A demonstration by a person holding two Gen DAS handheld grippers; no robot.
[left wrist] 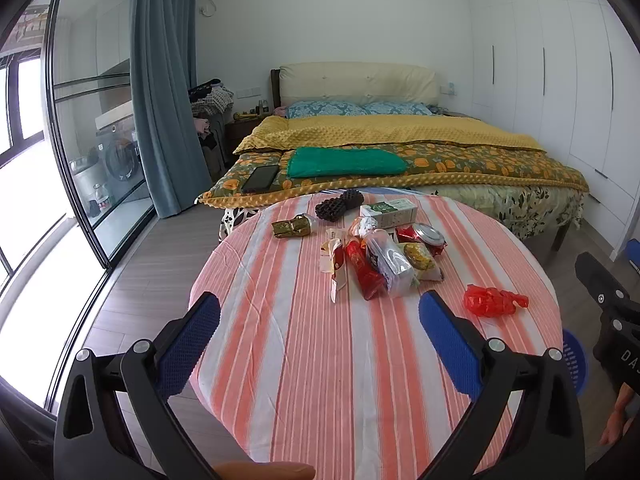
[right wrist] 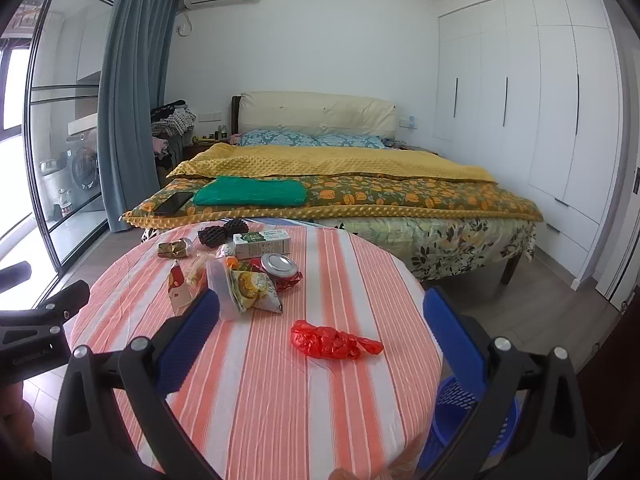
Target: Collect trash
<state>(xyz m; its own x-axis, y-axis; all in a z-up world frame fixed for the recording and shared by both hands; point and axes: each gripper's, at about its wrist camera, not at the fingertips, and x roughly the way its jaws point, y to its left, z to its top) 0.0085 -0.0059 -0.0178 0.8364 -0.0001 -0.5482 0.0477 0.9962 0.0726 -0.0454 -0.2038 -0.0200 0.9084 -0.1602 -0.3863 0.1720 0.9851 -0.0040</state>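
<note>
The round table (right wrist: 304,400) wears a cloth of salmon-orange and white stripes. On it lies a crumpled bright red plastic bag (right wrist: 334,340), a shiny red wrapper (left wrist: 362,270), a yellow-and-green printed snack packet (right wrist: 256,290), a white carton with green print (right wrist: 262,243), a gold foil packet (left wrist: 291,227) and a dark brown ridged piece (left wrist: 338,205). The grippers are black with blue textured pads (left wrist: 188,344). A blue slotted basket (right wrist: 472,420) stands by the table. On the bed (right wrist: 440,240), a mustard dotted blanket (right wrist: 332,164) tops an olive quilt with orange flowers (right wrist: 400,196), a green folded cloth (right wrist: 250,192) and teal patterned pillows (right wrist: 308,139). The curtain (right wrist: 128,100) is grey-blue, the wardrobe (right wrist: 520,100) white.
</note>
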